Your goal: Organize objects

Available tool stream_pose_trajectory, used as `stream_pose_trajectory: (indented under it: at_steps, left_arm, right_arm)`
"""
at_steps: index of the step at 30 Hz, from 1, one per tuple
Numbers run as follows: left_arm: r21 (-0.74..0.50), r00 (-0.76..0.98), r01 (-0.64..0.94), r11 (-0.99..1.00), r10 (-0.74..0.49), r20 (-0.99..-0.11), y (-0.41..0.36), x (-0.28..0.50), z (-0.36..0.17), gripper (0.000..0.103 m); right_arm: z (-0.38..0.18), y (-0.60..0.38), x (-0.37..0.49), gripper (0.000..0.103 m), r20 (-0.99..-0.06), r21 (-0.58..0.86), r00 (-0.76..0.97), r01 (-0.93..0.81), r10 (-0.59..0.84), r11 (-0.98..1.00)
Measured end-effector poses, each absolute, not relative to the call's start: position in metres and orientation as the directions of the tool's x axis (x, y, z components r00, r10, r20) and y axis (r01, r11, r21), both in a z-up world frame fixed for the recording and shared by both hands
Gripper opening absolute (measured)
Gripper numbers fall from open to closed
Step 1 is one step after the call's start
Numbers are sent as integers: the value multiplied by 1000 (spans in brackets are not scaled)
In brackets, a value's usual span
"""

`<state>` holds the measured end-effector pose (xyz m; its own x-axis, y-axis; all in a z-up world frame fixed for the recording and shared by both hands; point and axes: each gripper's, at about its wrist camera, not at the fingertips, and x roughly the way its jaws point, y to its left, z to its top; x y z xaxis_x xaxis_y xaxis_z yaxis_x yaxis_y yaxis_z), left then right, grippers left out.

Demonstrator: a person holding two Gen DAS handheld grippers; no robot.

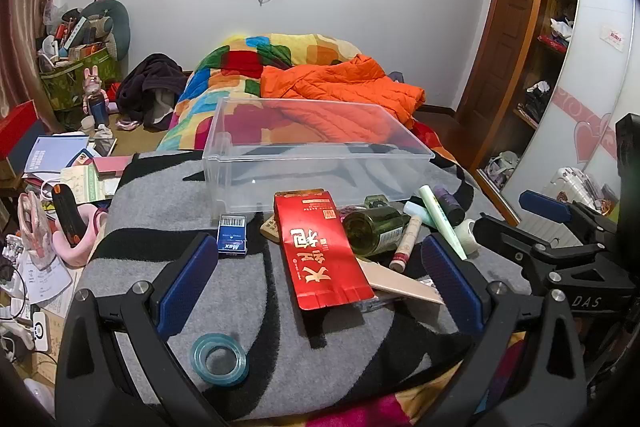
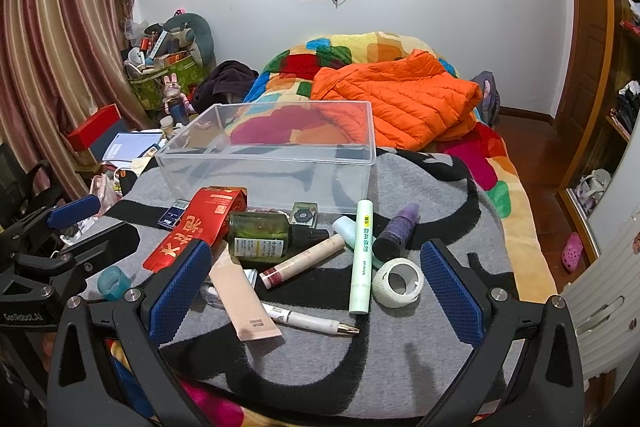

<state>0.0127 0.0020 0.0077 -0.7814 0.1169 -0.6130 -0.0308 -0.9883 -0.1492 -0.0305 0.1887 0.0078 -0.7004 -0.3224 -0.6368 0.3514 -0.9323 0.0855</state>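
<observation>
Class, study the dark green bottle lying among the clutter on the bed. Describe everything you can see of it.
The dark green bottle is see-through, glass or plastic by its look, with a black cap and a pale printed label. It lies on its side on the grey blanket, cap toward the right, in front of the clear plastic bin. It rests against the red packet; the beige tube lies right beside it.

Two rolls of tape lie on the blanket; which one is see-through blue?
The tape roll lying flat at the near left, beside the red packet. The other roll, at the right, is opaque white.
</observation>
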Motion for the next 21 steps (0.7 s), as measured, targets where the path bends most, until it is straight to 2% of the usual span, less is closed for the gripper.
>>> stream_pose_trajectory:
  at_steps: [21]
  left_arm:
    - [-154,-779,-31,-988,121,-615,1,14,6,103]
  right_arm:
    - [8,187,-29,103,-638,88,-698,354,-326,-931]
